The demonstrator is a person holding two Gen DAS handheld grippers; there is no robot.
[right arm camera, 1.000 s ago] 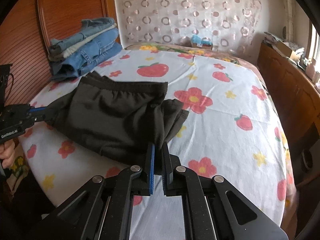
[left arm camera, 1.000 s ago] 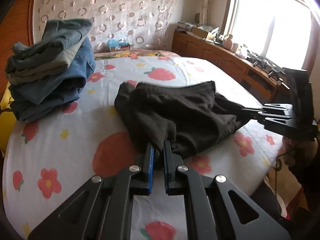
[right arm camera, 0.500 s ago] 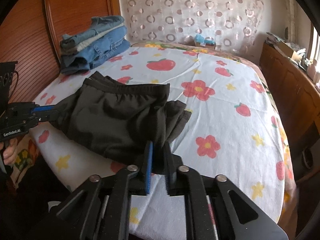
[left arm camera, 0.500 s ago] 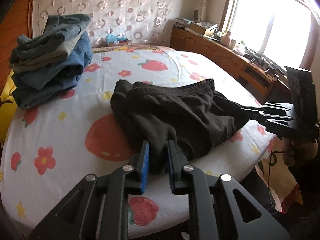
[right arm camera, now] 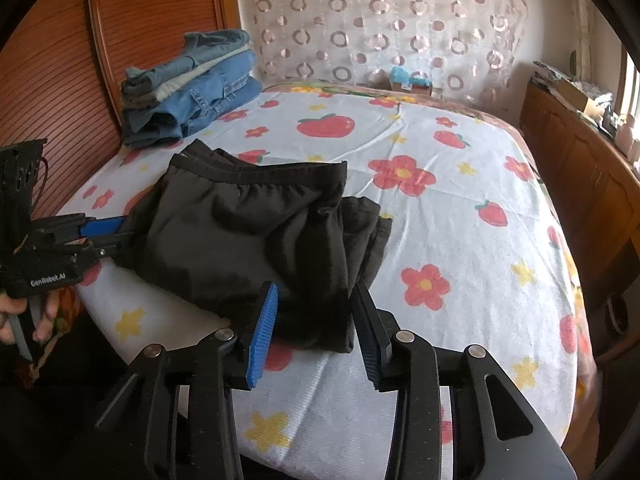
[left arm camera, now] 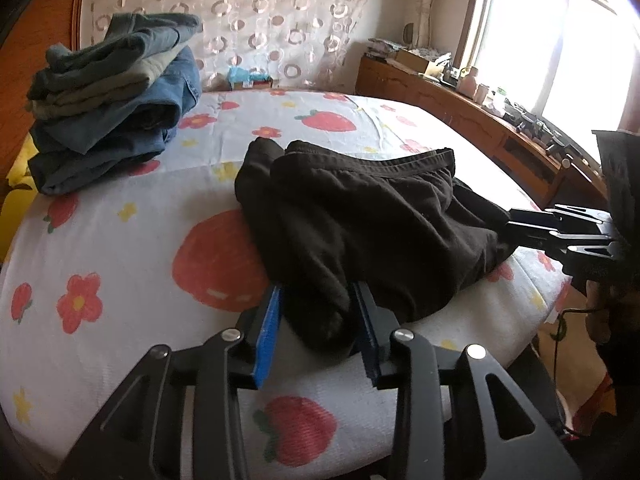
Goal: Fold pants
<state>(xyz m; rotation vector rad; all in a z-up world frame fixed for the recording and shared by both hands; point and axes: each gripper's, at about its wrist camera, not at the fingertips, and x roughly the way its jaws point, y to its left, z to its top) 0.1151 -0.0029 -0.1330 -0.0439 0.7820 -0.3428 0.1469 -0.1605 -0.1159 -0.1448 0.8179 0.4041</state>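
The black pants (left arm camera: 372,224) lie folded in a loose, thick bundle on the near part of the bed (left arm camera: 120,248), their elastic waistband on the far side and the rest bunched toward the near edge of the mattress. In the left wrist view, the left gripper (left arm camera: 320,320) sits at the near left corner of the bundle; its jaws have just been opening and now stand partly apart, with a fold of the black cloth lying loose between the blue pads (left arm camera: 268,332), which no longer pinch it. In the right wrist view, the right gripper (right arm camera: 312,320) is at the near right corner, its jaws likewise just opened to a moderate gap, a lump of the cloth resting between them without being squeezed. Each camera also catches the other gripper at the side of the pants, and the right wrist view shows a hand (right arm camera: 24,316) on the left gripper's handle at the far left. The sheet under the pants is white with red strawberries, red flowers and small yellow ones. At the far left corner of the bed, well apart from the pants, rests a stack of folded jeans (left arm camera: 112,96) against a wooden headboard (right arm camera: 120,40). Behind the bed hangs a curtain (right arm camera: 380,20) with ring patterns, and a wooden cabinet (left arm camera: 460,116) runs along the right wall under a bright window (left arm camera: 560,48).
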